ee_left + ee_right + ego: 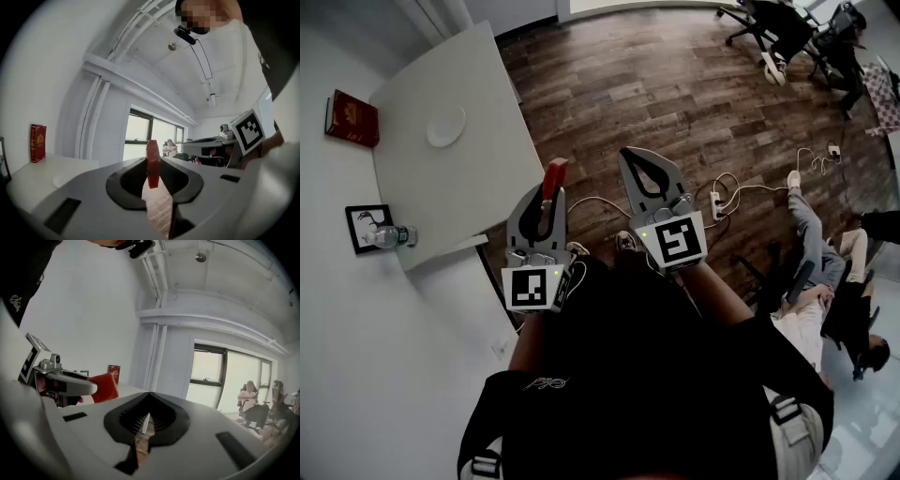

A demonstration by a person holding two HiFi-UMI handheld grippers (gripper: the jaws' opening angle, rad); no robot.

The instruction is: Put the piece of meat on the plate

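Note:
A flat red piece of meat (153,157) stands on edge between the jaws of my left gripper (547,193), which is shut on it; the meat's end (555,174) sticks out past the tips. The gripper is held level over the wooden floor, just right of the white table (487,103). The white plate (445,125) lies on that table, ahead and to the left of the meat. My right gripper (633,157) hovers beside the left one, shut with nothing in it. From the right gripper view the meat (103,386) shows at left.
On the table's left side sit a red book (352,118), a framed picture (367,228) and a water bottle (394,235). A power strip and cables (717,202) lie on the floor. People sit on chairs at the right (811,281).

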